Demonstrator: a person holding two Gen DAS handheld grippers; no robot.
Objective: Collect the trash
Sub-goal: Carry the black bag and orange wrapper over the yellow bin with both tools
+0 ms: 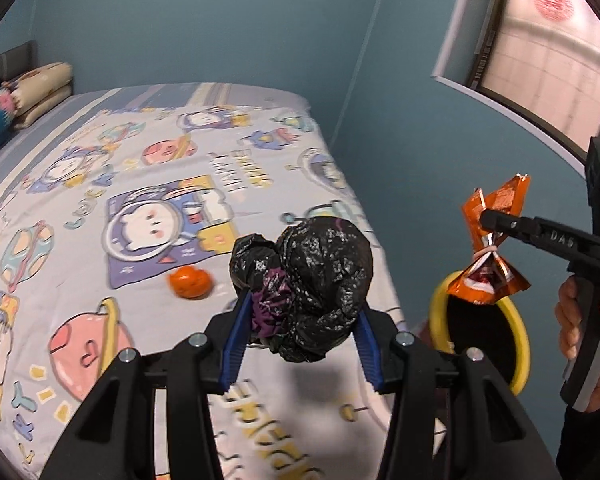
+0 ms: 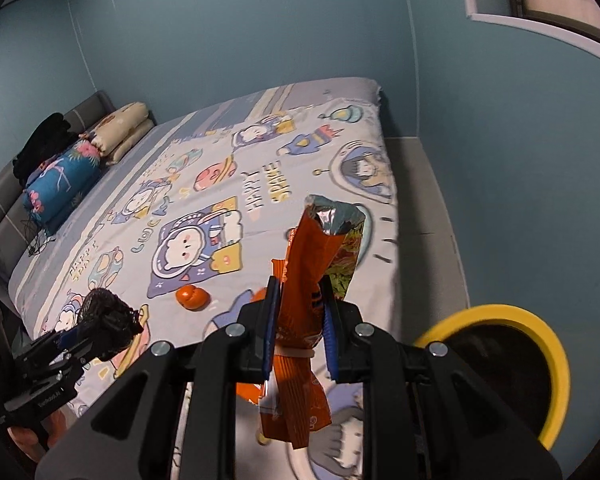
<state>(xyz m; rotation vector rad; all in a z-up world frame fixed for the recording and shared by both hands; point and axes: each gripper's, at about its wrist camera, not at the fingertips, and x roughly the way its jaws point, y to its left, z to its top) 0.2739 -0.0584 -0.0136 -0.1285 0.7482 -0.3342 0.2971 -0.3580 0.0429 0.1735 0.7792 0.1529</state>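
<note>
- Left wrist view: the left gripper [image 1: 300, 312] is closed partway on a crumpled black plastic bag [image 1: 312, 280]. Both blue pads press into the wad, which is held in the air above the near right part of the bed [image 1: 100, 184].
- Right wrist view: the right gripper [image 2: 298, 332] is closed narrowly on an orange snack wrapper [image 2: 304, 288]. The pads clamp the wrapper just above a pale elastic band around its waist.
- Step in hand, judged: both pieces of trash are picked up and are in transfer toward the bin [image 2: 556, 368]. Neither is deposited yet.
- Bin position: the bin has a yellow rim and a dark interior. It stands on the floor just beside the right edge of the bed, near the near right corner.
- Next move, judged: position each gripper over the bin opening, then open the jaws. The right gripper is nearer the bin, so the wrapper probably goes in first.
- Bag appearance: glossy, heavily wrinkled, compacted into a rough ball, with a purple patch on its left side. It bulges past both pads.
- Wrapper appearance: long and creased, with a silver foil lining visible at its open top end. The lower end hangs loose below the pads.
- Remaining item: a small orange object [image 2: 193, 297] lies on the bed, toward the near edge. Whether it is trash cannot be determined.
</note>
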